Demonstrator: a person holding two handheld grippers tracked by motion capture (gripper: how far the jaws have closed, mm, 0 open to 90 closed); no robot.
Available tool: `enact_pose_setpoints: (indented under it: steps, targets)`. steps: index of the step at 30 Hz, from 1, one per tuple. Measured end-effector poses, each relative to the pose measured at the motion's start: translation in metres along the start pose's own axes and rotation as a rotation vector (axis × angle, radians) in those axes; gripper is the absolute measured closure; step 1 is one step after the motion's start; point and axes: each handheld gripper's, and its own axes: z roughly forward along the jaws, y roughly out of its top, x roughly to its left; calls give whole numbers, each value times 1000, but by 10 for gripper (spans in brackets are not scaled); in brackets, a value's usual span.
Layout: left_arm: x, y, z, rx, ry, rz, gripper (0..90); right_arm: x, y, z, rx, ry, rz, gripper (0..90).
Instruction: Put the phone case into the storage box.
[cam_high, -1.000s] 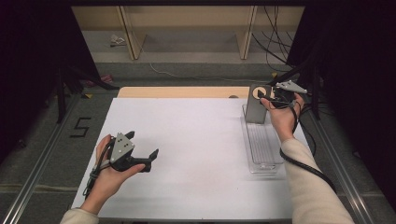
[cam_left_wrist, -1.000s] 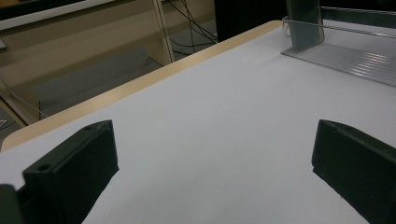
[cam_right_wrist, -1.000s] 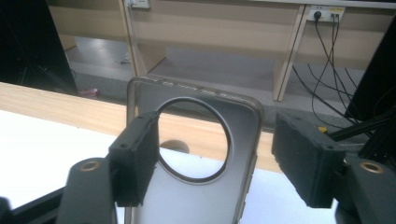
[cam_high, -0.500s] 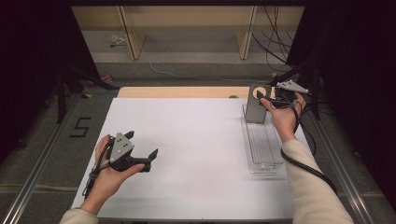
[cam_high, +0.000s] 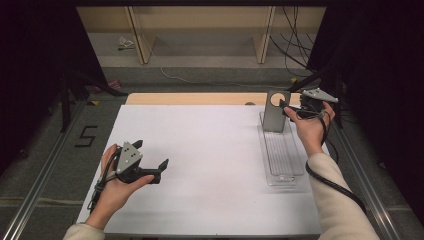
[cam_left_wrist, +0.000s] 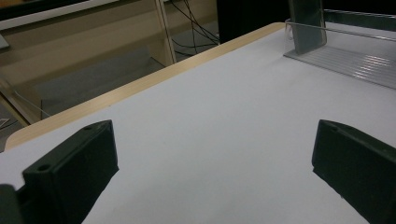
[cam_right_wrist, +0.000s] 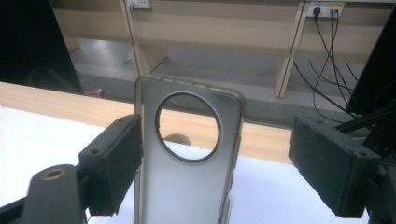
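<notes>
A translucent grey phone case (cam_high: 275, 119) with a round camera hole stands upright at the far end of a clear plastic tray (cam_high: 283, 162). My right gripper (cam_high: 286, 107) is at the case's top. In the right gripper view the case (cam_right_wrist: 187, 186) stands between the jaws. One pad (cam_right_wrist: 114, 163) lies close against its left edge and the other pad (cam_right_wrist: 327, 163) stands well off. These jaws have just been opening, so the right gripper (cam_right_wrist: 217, 142) is open. My left gripper (cam_high: 150, 154) is open over the white table top, with nothing between its jaws (cam_left_wrist: 215, 154).
The white sheet (cam_high: 210, 165) covers the table, with a wooden strip (cam_high: 190, 98) along its far edge. Beyond it are a shelf unit (cam_high: 200, 30) and cables (cam_high: 295, 45) on the floor. In the left gripper view the tray (cam_left_wrist: 345, 58) and the case (cam_left_wrist: 306, 23) stand at the upper right.
The right hand and its gripper have shifted very slightly to the right at the case. The left hand has kept still.
</notes>
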Motion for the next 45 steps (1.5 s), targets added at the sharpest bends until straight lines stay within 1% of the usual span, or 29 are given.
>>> enact_pose_setpoints:
  steps: [22,32,35,45]
  targets:
    - [0,-1,-1,2,-5,-4,0,9,-4,-19,-3,8,-7,186]
    - [0,-1,-1,-1,-7,-2,0,12,-4,-33,-8,19,-21,186]
    - [0,-1,-1,2,-8,0,0,13,-4,-37,-14,26,-18,186]
    - [-1,-2,-1,3,-9,-1,0,23,-6,-47,-13,67,-46,185]
